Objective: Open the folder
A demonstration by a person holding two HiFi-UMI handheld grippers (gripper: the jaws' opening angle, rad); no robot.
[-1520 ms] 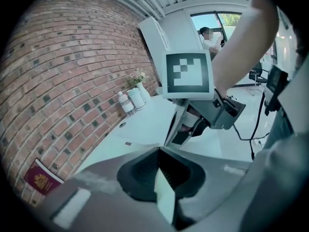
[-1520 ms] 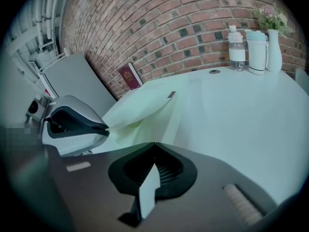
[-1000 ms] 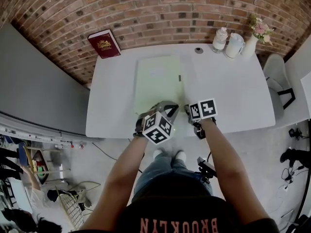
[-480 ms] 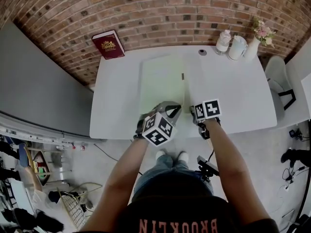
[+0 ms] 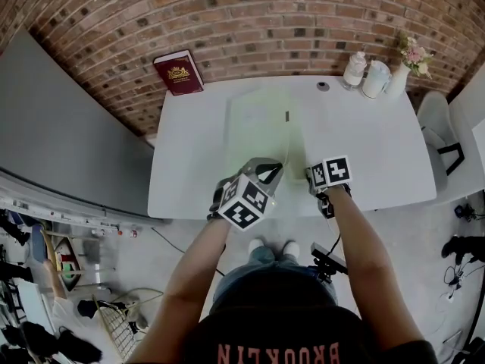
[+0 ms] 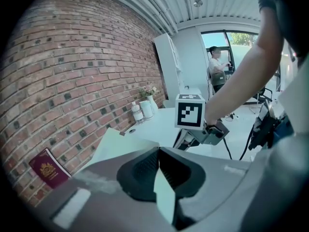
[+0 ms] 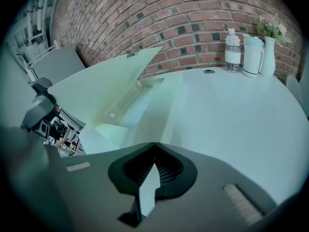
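On the white rectangular table (image 5: 364,142), the left gripper (image 6: 158,149), clamped on the front cover (image 7: 106,91) of the pale green card folder (image 5: 258,120), holds it tilted up, while the right gripper (image 7: 154,144), jaws closed apparently on the lower leaf (image 7: 145,115), anchors the rest.

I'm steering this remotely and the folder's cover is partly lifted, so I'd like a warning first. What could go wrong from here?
1. The left gripper is shut on only a thin edge of the front cover. That edge could slip free, and the cover would drop shut.
2. The right gripper pinches what looks like the back cover by its near edge alone. A harder pull may drag or tilt it on the smooth white table.
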